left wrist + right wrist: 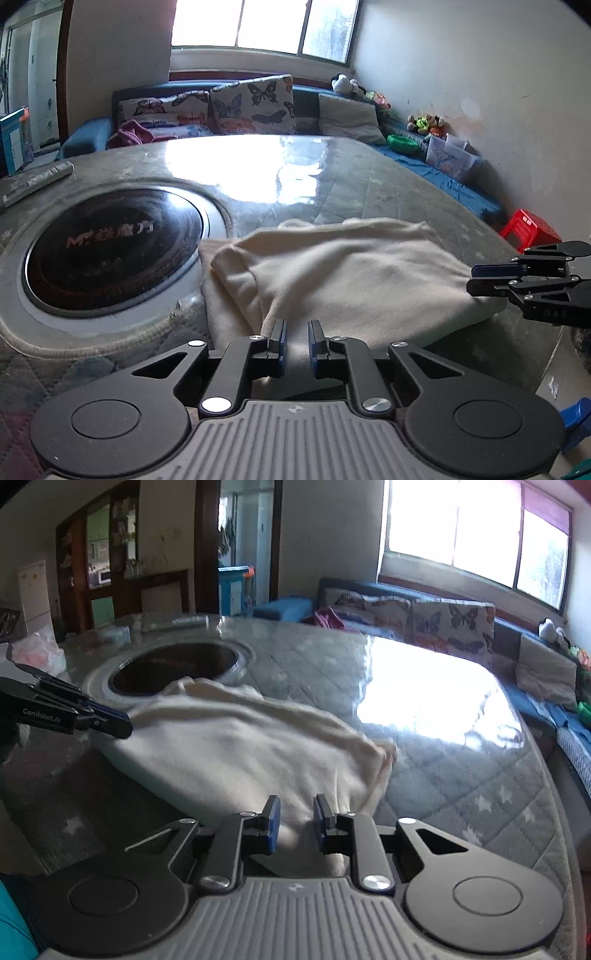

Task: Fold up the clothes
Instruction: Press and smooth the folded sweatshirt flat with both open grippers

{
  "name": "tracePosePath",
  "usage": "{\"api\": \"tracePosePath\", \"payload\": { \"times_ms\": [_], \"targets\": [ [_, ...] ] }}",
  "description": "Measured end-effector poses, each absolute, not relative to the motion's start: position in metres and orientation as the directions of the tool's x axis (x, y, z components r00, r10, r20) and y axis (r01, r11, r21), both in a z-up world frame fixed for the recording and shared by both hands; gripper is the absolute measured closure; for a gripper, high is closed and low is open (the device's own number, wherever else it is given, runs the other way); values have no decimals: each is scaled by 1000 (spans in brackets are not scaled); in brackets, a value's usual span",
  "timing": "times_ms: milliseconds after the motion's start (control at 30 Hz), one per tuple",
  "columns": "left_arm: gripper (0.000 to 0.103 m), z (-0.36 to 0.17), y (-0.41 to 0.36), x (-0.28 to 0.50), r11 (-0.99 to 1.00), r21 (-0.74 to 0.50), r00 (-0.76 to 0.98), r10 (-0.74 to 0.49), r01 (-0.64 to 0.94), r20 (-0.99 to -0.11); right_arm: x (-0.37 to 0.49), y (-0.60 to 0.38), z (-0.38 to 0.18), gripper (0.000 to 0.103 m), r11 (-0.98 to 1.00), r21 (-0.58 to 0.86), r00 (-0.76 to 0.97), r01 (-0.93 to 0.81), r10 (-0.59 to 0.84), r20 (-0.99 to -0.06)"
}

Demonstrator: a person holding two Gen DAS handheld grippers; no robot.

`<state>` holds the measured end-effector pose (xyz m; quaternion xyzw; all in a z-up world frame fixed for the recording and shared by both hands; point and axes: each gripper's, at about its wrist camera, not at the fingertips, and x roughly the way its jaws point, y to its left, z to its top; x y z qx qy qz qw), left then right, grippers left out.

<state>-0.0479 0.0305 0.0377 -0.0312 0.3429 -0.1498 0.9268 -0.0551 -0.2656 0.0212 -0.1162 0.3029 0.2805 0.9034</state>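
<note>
Your cream garment (343,273) lies rumpled on the glass-topped worktop (369,177), its far corner beside the round dark cooktop (110,251) set into the surface. Your left claw (296,341) has its jaws nearly closed, pinching the cloth's near edge. Your right claw (295,821) stands a little wider with cloth between its pads; whether they press it you cannot tell. Window (258,26) glare floods the glass. Beyond it, butterfly cushions (251,105) line a blue sofa (88,134).
</note>
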Motion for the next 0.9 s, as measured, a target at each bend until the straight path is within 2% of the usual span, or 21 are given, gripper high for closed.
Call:
{"api": "tracePosePath", "payload": {
  "times_ms": [133,367,567,900],
  "targets": [
    [89,38,30,-43,957,-154,727,-288,246,-623,-52,-255,25,82,796,-34,651,-605,469,-596],
    [88,35,43,-34,963,-177,712,-270,204,-648,-45,-244,13,81,775,-35,607,-631,466,-644],
    [88,49,35,-15,955,-184,738,-296,232,-607,-24,-241,23,80,785,-16,620,-620,476,-624],
    [87,27,31,21,970,-117,714,-237,214,-659,23,-233,7,80,811,-1,603,-585,434,-669]
  ]
}}
